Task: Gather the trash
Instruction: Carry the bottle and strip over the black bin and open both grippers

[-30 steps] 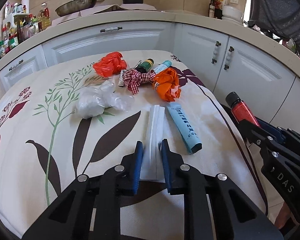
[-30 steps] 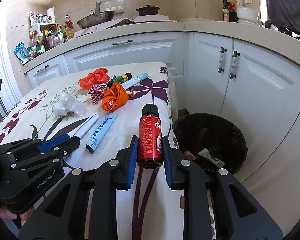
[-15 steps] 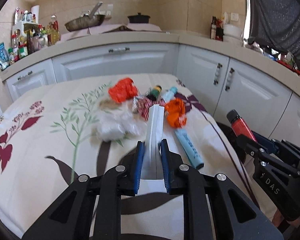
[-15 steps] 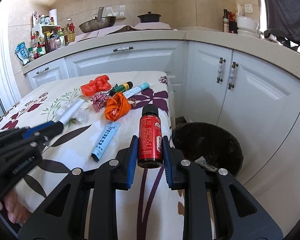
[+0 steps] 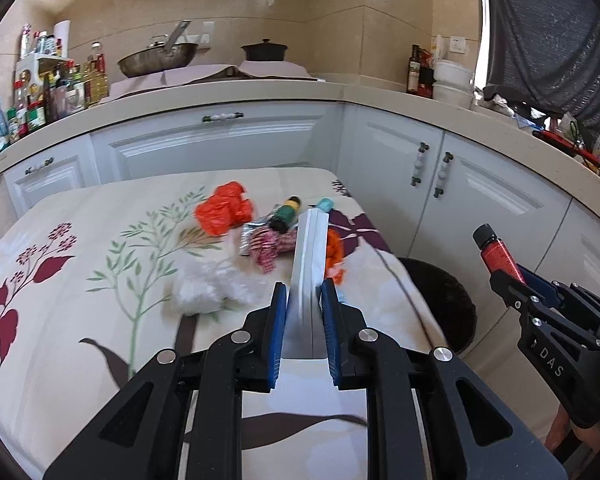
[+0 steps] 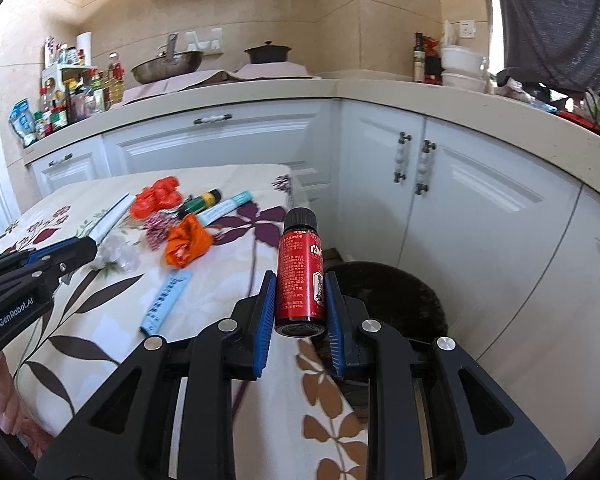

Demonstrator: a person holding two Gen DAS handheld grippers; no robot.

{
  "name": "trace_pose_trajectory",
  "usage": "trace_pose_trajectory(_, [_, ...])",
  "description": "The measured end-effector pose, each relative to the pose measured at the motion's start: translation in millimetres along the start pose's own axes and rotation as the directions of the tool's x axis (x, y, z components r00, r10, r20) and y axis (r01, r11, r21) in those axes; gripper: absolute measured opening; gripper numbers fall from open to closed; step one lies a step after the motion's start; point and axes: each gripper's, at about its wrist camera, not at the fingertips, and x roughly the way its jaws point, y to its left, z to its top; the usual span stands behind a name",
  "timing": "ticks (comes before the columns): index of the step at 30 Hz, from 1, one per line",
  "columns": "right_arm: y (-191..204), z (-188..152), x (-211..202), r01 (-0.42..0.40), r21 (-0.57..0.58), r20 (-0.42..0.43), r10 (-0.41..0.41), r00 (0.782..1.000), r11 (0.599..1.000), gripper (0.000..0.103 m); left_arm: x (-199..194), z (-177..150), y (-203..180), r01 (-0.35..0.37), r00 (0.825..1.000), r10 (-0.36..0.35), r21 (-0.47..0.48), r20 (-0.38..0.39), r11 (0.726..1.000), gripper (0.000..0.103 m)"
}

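My left gripper (image 5: 303,300) is shut on a long white box (image 5: 310,264) and holds it above the floral table (image 5: 80,320); the box also shows in the right wrist view (image 6: 110,216). My right gripper (image 6: 300,300) is shut on a small red bottle (image 6: 301,276) with a black cap, held over the table's right edge beside the black trash bin (image 6: 396,296). The bottle also shows in the left wrist view (image 5: 498,254), and so does the bin (image 5: 440,304).
On the table lie a red bag (image 6: 156,198), an orange bag (image 6: 188,242), a checked bow (image 6: 158,228), a crumpled clear bag (image 5: 208,290), a green bottle (image 6: 202,202) and two blue tubes (image 6: 166,300). White cabinets (image 6: 480,216) stand behind and to the right.
My left gripper has lifted the white box off the table and raised it. My right gripper with the red bottle has risen a little and shifted toward the bin.
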Motion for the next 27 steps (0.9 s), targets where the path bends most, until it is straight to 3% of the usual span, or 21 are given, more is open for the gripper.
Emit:
trace_pose_trajectory(18, [-75, 16, 14, 0.122, 0.064, 0.029, -0.124, 0.992, 0.990, 0.023, 46, 31, -81, 0.105, 0.994, -0.104, 0.059, -0.021, 0.993, 0.019])
trace_pose_trajectory(27, [-104, 21, 36, 0.146, 0.088, 0.032, -0.149, 0.988, 0.985, 0.023, 77, 43, -113, 0.114, 0.993, -0.111, 0.071, -0.044, 0.991, 0.019])
